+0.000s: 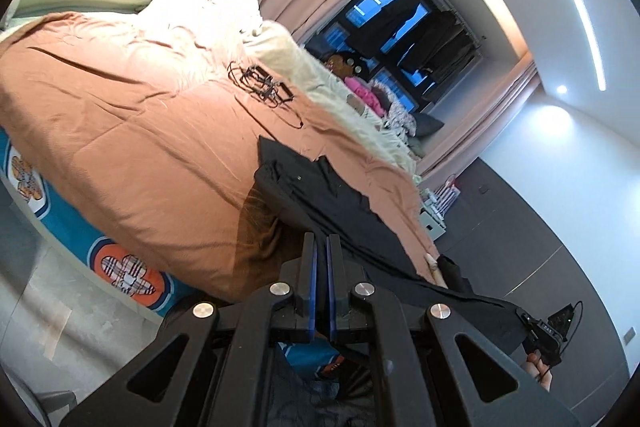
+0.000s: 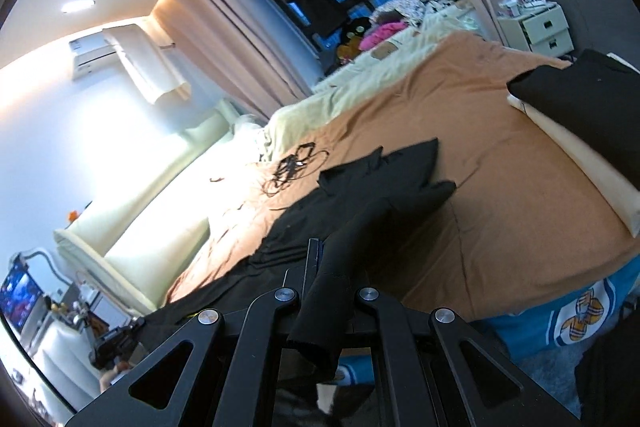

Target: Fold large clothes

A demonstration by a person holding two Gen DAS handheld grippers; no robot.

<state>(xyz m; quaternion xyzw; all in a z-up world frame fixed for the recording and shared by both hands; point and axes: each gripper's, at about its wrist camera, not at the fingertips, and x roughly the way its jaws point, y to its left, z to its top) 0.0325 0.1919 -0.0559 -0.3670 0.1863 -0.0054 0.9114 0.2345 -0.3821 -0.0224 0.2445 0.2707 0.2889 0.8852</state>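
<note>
Right wrist view: closed right gripper (image 2: 326, 247) clamps black garment (image 2: 372, 187), hiding its fingertips.

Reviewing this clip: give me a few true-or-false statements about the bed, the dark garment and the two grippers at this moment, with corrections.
1. The right gripper is shut on black cloth. True: part of the black garment runs between its fingers.
2. The bedspread is green. False: it is orange-brown.
3. A tangle of black cable lies on the bed. True.
4. The black garment is folded in a neat square. False: it lies spread and rumpled, partly lifted.
5. The left gripper is wide open. False: its jaws stand nearly together.
</note>
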